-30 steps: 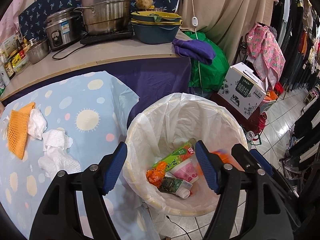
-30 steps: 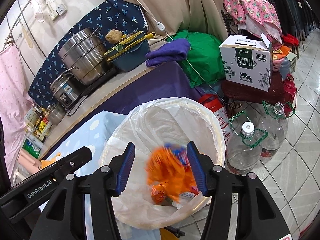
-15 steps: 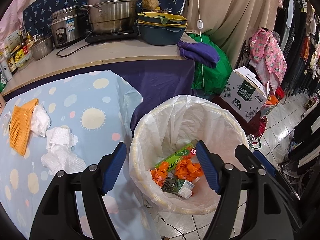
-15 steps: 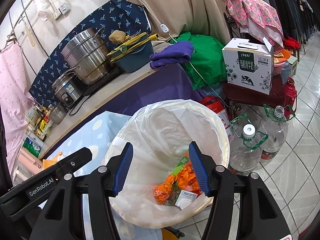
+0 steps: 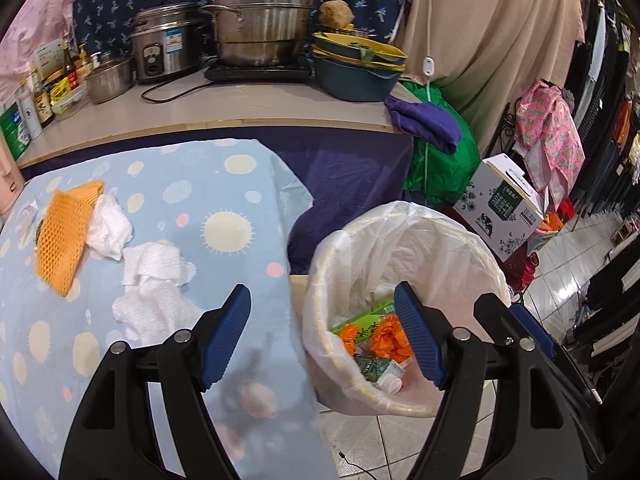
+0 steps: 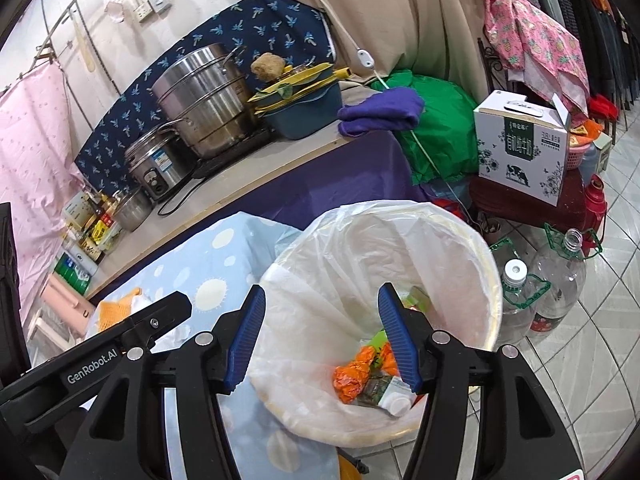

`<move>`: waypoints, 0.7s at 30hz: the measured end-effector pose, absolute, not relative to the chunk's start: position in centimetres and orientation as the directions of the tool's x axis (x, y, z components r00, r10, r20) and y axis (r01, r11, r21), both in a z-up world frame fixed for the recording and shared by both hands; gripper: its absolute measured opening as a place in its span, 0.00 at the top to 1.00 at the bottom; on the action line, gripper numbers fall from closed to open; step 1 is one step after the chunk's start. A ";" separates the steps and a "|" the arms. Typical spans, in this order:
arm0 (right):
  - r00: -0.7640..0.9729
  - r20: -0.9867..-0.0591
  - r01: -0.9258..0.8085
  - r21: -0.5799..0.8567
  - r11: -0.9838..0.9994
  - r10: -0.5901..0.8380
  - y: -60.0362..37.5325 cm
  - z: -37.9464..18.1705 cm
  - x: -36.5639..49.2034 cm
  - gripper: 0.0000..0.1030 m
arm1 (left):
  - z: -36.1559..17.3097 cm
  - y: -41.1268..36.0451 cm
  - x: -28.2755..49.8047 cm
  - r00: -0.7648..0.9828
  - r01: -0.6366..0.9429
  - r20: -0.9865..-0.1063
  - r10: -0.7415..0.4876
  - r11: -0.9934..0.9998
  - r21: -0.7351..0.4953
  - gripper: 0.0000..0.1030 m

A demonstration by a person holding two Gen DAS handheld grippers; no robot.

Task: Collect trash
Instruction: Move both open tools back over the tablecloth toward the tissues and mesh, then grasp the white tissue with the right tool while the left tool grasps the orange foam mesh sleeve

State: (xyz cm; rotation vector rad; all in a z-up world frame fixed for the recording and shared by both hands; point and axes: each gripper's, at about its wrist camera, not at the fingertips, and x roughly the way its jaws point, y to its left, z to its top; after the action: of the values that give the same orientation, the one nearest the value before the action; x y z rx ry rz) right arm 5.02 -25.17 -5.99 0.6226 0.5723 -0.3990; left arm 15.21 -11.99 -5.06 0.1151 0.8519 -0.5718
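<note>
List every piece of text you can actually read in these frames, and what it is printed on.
"GenRobot.AI": on the black arm of the left gripper, seen from the right wrist.
White carton box: print not legible.
Green packet in the bin: too small.
Rice cooker label, counter bottles: blurred.

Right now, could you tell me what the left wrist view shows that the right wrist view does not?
Only the left wrist view shows the white crumpled tissues spread on the blue tablecloth, beside the whole orange mesh piece. Only the right wrist view shows two clear plastic bottles on the floor tiles. Both show the lined trash bin holding orange wrappers, and both grippers empty.
</note>
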 end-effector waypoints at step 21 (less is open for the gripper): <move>0.759 -0.651 0.326 0.364 0.873 -0.013 -13.7 -6.0 12.2 0.44 | -7.1 5.6 21.1 0.603 0.202 -0.756 -0.255 0.965 -0.165 0.18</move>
State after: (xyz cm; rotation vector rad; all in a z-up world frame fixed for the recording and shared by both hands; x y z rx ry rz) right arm 12.16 -13.74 -6.03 0.4841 0.6897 -0.1926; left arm 21.07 5.62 -7.07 -0.0642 0.8854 -0.2649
